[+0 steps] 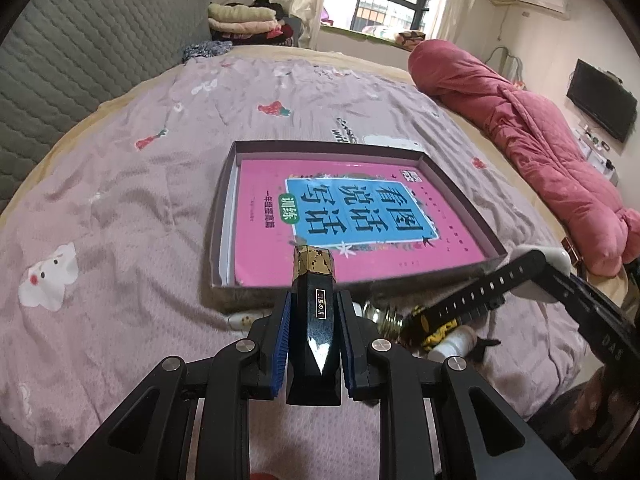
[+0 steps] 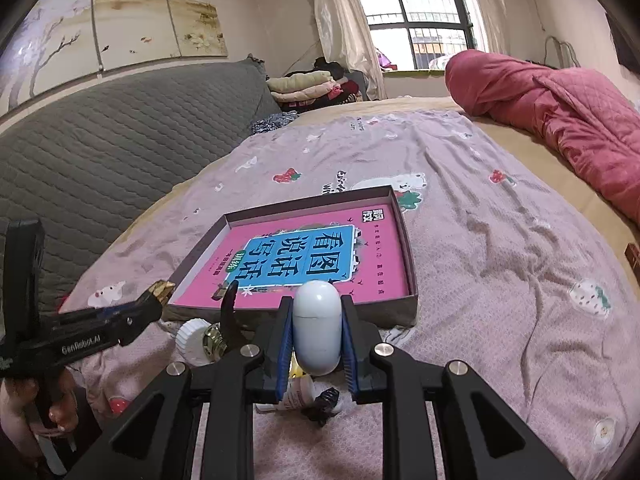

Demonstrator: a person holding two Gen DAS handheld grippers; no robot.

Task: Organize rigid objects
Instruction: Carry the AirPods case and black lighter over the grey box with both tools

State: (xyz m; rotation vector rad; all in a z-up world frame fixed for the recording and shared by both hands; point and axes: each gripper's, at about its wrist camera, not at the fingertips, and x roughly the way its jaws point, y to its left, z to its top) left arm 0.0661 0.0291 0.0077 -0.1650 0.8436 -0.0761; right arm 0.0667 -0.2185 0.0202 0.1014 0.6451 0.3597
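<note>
One shallow box (image 1: 224,208) lies on the bed, and one pink book (image 1: 360,216) lies flat inside it, filling most of the floor. Two grippers are in view, each holding one thing.

The left gripper (image 1: 314,334) is clamped on a black ink stick with a gold end (image 1: 312,300), which runs forward between the blue pads (image 1: 282,344) with its gold tip just over the near wall of the box. In the right wrist view the same gripper (image 2: 132,316) reaches in from the left, held roughly level, with the gold tip close to the near left corner of the box (image 2: 408,256).

The right gripper (image 2: 316,340) is closed on a white capsule-shaped case (image 2: 318,328), held upright between its fingers just short of the near wall of the box. In the left wrist view it (image 1: 532,276) comes in from the right, angled up toward the near right corner.

On the pink sheet (image 1: 120,200) near the box lies a small heap: one light bulb (image 1: 384,316), one small white bottle (image 1: 452,342), one black and yellow item (image 1: 432,324) and one black clip (image 2: 326,398). One rolled red quilt (image 1: 540,148) lies along the far right side of the bed.
</note>
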